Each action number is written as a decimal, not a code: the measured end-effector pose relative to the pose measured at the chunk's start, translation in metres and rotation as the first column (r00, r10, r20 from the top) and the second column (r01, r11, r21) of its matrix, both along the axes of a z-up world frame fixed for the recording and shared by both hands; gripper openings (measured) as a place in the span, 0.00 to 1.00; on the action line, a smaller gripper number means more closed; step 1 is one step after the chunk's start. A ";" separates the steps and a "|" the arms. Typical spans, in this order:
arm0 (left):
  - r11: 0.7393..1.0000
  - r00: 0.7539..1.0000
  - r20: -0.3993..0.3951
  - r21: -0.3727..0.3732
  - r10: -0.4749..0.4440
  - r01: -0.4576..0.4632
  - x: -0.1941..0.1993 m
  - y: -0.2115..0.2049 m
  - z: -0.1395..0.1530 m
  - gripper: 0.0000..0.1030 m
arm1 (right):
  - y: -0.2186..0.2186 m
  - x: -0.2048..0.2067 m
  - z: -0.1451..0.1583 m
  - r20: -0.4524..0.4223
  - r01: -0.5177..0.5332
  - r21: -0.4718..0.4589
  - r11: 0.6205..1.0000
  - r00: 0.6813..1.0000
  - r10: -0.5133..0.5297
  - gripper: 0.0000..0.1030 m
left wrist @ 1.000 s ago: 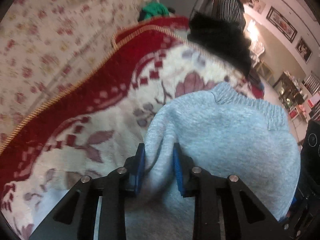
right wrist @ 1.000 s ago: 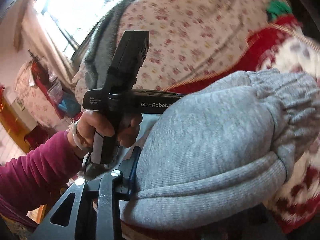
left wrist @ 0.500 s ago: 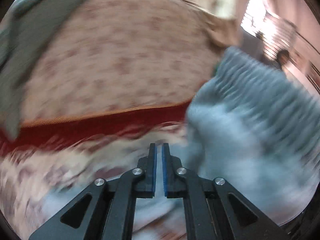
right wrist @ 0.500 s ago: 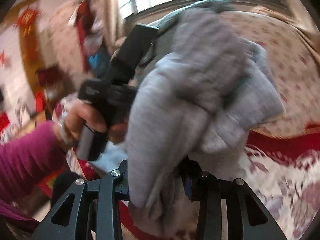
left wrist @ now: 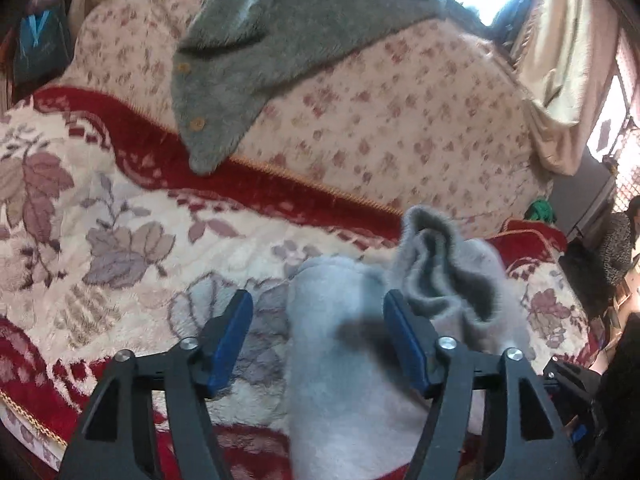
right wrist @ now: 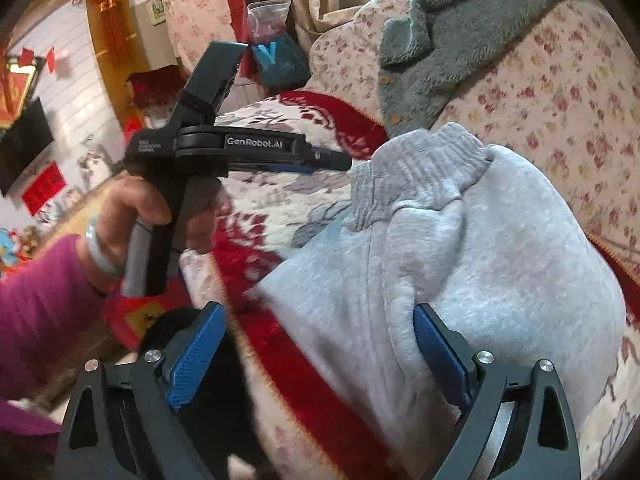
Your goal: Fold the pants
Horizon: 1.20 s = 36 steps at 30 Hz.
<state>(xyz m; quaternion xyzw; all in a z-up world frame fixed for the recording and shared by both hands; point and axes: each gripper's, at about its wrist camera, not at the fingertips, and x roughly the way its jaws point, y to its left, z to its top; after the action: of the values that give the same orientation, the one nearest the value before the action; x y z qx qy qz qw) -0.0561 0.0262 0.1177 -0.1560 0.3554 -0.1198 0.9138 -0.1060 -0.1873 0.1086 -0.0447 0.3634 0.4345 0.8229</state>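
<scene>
Red-and-cream floral blanket [left wrist: 120, 216] spreads over the sofa, a grey fuzzy cardigan [left wrist: 256, 52] draped on the backrest. Left gripper [left wrist: 318, 334]: jaws have just been opening, wide apart now, the grey sweatpants [left wrist: 340, 380] loose between the pads. Right gripper [right wrist: 318, 356]: just sprung open too, the bundle released onto the blanket, ribbed waistband [right wrist: 416, 168] up top. That fold looks set down. Legs and cuffs are buried in the heap, probably tucked under.
</scene>
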 end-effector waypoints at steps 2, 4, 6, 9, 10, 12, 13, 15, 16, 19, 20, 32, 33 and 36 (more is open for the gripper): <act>0.999 0.998 0.045 -0.009 -0.042 0.042 -0.009 -0.008 0.010 0.77 | -0.029 0.000 0.013 -0.058 0.030 0.098 0.995 0.998 -0.024 0.94; 0.996 0.992 0.087 0.001 -0.090 0.090 -0.016 -0.023 0.020 0.82 | -0.049 0.004 0.022 -0.082 0.087 0.144 0.986 0.994 -0.076 0.94; 0.992 0.986 0.104 0.025 -0.127 0.125 -0.017 -0.039 0.027 0.83 | -0.071 0.008 0.026 -0.083 0.168 0.147 0.975 0.984 -0.157 0.94; 0.987 0.983 0.092 0.039 -0.156 0.153 -0.010 -0.059 0.032 0.83 | -0.091 0.024 0.024 -0.118 0.262 0.143 0.954 0.962 -0.247 0.94; 0.986 0.983 0.088 0.032 -0.164 0.162 -0.008 -0.065 0.032 0.83 | -0.096 0.027 0.023 -0.130 0.278 0.149 0.949 0.957 -0.260 0.94; 0.984 0.981 0.076 0.007 -0.177 0.177 -0.004 -0.076 0.032 0.84 | -0.100 0.034 0.018 -0.136 0.305 0.144 0.942 0.949 -0.286 0.94; 0.984 0.981 0.068 0.000 -0.179 0.179 -0.003 -0.081 0.031 0.84 | -0.101 0.037 0.017 -0.130 0.320 0.126 0.939 0.944 -0.305 0.94; 0.987 0.985 0.056 0.019 -0.161 0.160 -0.004 -0.092 0.029 0.86 | -0.105 0.037 0.021 -0.115 0.332 0.117 0.936 0.941 -0.319 0.94; 0.989 0.988 0.053 0.031 -0.144 0.142 -0.005 -0.096 0.027 0.88 | -0.107 0.037 0.023 -0.107 0.335 0.125 0.934 0.940 -0.323 0.94; 0.994 0.997 0.047 0.095 -0.065 0.061 -0.008 -0.102 0.015 0.90 | -0.115 0.039 0.024 -0.109 0.340 0.136 0.930 0.939 -0.327 0.94; 0.994 0.999 0.039 0.107 -0.035 0.030 -0.008 -0.102 0.011 0.90 | -0.114 0.041 0.024 -0.107 0.343 0.131 0.930 0.938 -0.331 0.94; 0.991 0.991 -0.007 -0.015 0.135 -0.135 -0.010 -0.085 -0.016 0.94 | -0.114 0.072 -0.004 -0.129 0.387 0.082 0.918 0.918 -0.375 0.94; 0.991 0.991 -0.007 -0.020 0.135 -0.135 -0.007 -0.088 -0.017 0.95 | -0.113 0.075 -0.006 -0.132 0.392 0.077 0.917 0.915 -0.381 0.94; 0.992 0.992 -0.003 -0.013 0.125 -0.125 0.001 -0.100 -0.021 0.95 | -0.110 0.078 -0.009 -0.126 0.403 0.071 0.912 0.911 -0.393 0.94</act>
<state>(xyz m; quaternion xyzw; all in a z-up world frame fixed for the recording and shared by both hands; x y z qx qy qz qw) -0.0551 -0.0737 0.0970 -0.1843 0.3453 -0.0646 0.9179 -0.0284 -0.2978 0.0997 0.0936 0.3881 0.2764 0.8742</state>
